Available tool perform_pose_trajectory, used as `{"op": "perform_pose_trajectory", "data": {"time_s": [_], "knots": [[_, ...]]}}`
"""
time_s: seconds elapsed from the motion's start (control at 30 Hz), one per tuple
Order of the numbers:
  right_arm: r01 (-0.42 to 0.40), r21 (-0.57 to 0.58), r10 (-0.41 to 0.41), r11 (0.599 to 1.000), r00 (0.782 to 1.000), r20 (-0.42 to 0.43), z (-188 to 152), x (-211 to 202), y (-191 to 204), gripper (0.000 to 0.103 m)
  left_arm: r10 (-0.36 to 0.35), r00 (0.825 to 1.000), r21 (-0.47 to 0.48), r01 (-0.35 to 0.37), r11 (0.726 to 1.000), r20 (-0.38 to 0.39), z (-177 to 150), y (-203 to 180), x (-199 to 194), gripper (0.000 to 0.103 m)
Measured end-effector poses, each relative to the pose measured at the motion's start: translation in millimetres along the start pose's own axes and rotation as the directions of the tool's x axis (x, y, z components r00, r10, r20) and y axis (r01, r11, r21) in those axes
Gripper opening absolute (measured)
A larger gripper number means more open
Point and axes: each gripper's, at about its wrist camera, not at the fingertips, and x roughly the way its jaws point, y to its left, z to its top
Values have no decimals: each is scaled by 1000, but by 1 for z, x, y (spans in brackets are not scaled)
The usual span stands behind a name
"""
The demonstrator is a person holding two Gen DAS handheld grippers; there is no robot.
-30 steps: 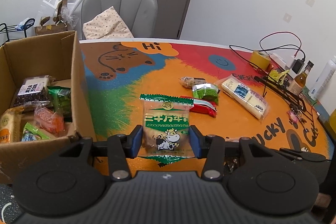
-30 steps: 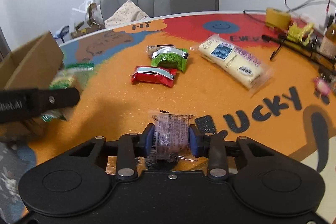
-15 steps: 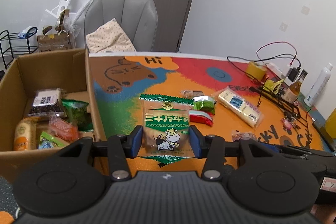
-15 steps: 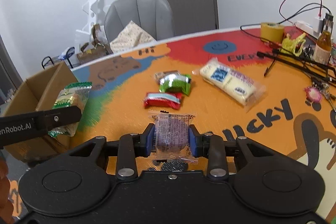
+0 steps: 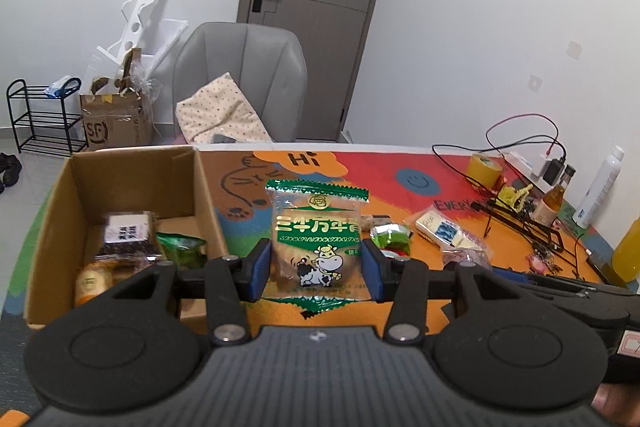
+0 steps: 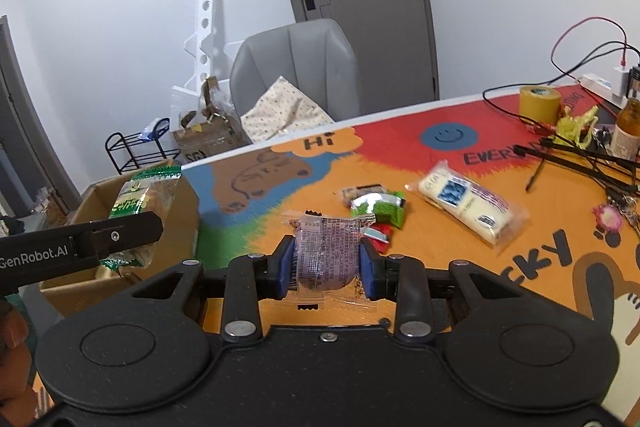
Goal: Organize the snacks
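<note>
My left gripper [image 5: 316,269] is shut on a green-trimmed cookie packet with a cartoon cow [image 5: 318,243], held in the air over the table. The right wrist view shows that same cookie packet [image 6: 140,203] above the edge of the cardboard box [image 6: 120,283]. My right gripper [image 6: 327,267] is shut on a small clear-wrapped purple snack [image 6: 328,253], also lifted off the table. The cardboard box [image 5: 132,167] at the left holds several snacks. On the table lie a green packet [image 6: 380,207], a red packet [image 6: 378,235], a small brown packet [image 6: 356,193] and a long white packet [image 6: 466,205].
A colourful mat covers the table [image 6: 540,227]. At the right are a yellow tape roll [image 6: 538,103], cables, a black wire stand [image 6: 580,155], bottles [image 5: 554,201] and a pink trinket [image 6: 608,217]. A grey chair with a dotted cushion [image 5: 240,83] stands behind the table.
Both grippers have risen with their packets, so the table and box appear lower and farther away. The left gripper's cookie packet now hangs over the box edge in the right wrist view.
</note>
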Motion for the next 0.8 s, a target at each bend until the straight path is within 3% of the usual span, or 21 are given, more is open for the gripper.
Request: {"op": "perform_pose_trajectory", "data": {"time_s": [0.4, 0.8], "knots": [[-79, -35, 81, 996, 996, 45, 13, 0, 31, 31, 93, 994, -61, -90, 994, 53, 24, 56, -26, 46], [-146, -86, 149, 986, 988, 33, 23, 13, 75, 31, 137, 990, -114, -132, 985, 31, 26, 96, -27, 46]]}}
